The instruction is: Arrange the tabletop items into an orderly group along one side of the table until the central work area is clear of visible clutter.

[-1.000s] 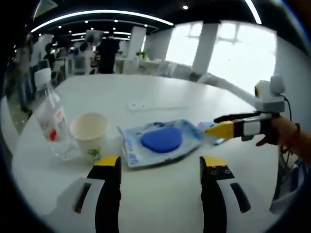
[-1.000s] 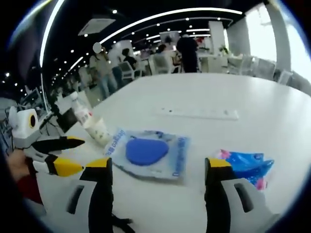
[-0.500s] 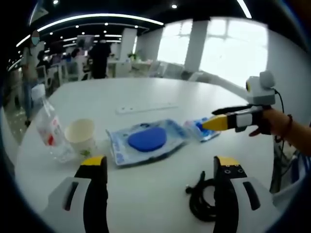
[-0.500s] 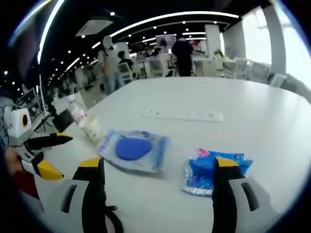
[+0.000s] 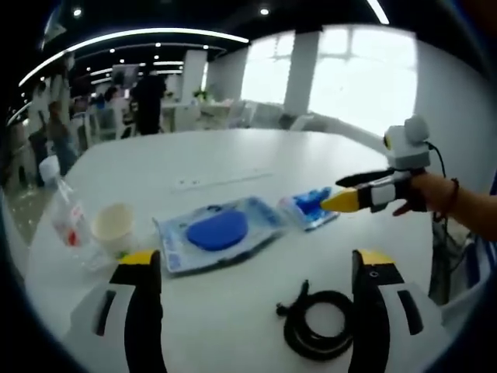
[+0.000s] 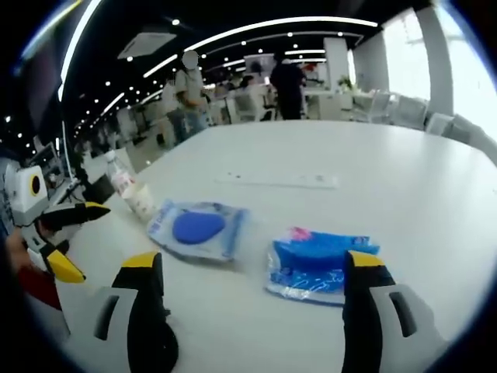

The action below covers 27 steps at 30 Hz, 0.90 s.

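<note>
On the round white table (image 5: 233, 155) lie a clear packet with a blue disc (image 5: 217, 231), a small blue packet (image 5: 311, 208) and a coiled black cable (image 5: 318, 334). A paper cup (image 5: 112, 227) and a plastic bottle (image 5: 66, 221) stand at the left. My left gripper (image 5: 252, 260) is open above the near table, empty. The right gripper (image 5: 334, 196) reaches in from the right, close to the blue packet. In the right gripper view my right gripper (image 6: 252, 260) is open and empty, with the blue packet (image 6: 318, 260) just ahead and the disc packet (image 6: 198, 228) beyond to the left.
A white power strip (image 5: 221, 180) lies flat past the packets, also the power strip (image 6: 276, 180) in the right gripper view. The left gripper (image 6: 89, 242) shows open at the left edge there. Bottle (image 6: 120, 183) and cup (image 6: 140, 200) stand together. People and chairs are far behind.
Both views have drawn back from the items, which look smaller. The black cable has come into the left gripper view. The blue packet now sits closer to the right gripper's jaws.
</note>
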{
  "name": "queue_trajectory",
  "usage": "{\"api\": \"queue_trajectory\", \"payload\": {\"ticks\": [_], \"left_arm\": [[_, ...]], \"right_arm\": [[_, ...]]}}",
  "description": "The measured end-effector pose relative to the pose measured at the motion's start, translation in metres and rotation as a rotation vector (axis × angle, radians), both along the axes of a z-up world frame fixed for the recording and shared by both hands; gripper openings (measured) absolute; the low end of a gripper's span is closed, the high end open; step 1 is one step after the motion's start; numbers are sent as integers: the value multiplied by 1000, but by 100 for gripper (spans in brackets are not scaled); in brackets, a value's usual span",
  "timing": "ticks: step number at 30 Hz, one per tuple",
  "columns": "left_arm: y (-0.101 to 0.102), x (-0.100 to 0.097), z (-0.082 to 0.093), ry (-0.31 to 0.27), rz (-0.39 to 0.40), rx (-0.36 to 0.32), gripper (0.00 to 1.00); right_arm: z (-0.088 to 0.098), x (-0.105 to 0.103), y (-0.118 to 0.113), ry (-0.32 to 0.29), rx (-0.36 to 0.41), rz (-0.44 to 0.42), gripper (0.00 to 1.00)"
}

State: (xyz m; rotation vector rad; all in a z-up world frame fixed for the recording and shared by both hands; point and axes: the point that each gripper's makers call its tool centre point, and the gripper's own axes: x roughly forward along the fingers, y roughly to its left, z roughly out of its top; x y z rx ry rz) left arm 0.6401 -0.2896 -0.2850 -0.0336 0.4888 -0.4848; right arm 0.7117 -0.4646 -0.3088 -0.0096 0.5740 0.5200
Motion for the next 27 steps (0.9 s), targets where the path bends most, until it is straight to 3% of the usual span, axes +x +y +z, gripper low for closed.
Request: {"api": "queue_trajectory", "payload": {"ticks": [17,27], "left_arm": [[-48,16,3,-17,-47,-11,97],[-81,35,-9,3,-57,-5,90]], "right_arm": [[-12,-6,-43,11,38,-53,93],[-24,1,-62,3,37,-57,87]]}}
